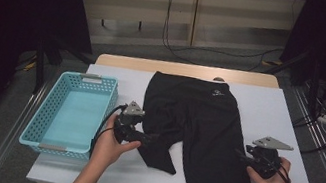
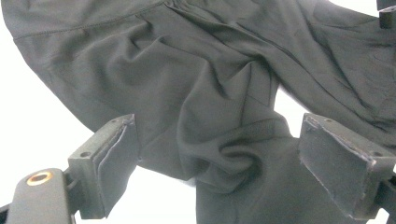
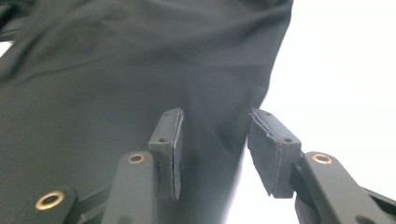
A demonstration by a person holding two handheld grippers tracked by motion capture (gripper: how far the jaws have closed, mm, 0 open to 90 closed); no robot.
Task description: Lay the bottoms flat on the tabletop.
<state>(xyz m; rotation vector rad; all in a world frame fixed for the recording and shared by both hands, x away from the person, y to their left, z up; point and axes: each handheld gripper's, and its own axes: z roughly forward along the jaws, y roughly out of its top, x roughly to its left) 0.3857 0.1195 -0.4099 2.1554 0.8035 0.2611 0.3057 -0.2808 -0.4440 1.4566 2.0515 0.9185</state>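
Blue basket (image 1: 71,111) sat just left of L gripper (image 1: 145,139). L jaws were wide apart, bunched leg of black shorts (image 1: 199,133) between them, not pinched. R gripper (image 1: 243,156) at shorts' right edge, jaws partly apart, unclamped.

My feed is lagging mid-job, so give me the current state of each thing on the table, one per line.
Black fabric shorts: spread flat on the white table, left leg crumpled.
Light blue perforated plastic basket: upright, empty, left of the shorts.
Left gripper: jaws wide open around the bunched leg fabric, pads not pressing it.
Right gripper: jaws partly open at the shorts' right edge, nothing clamped.
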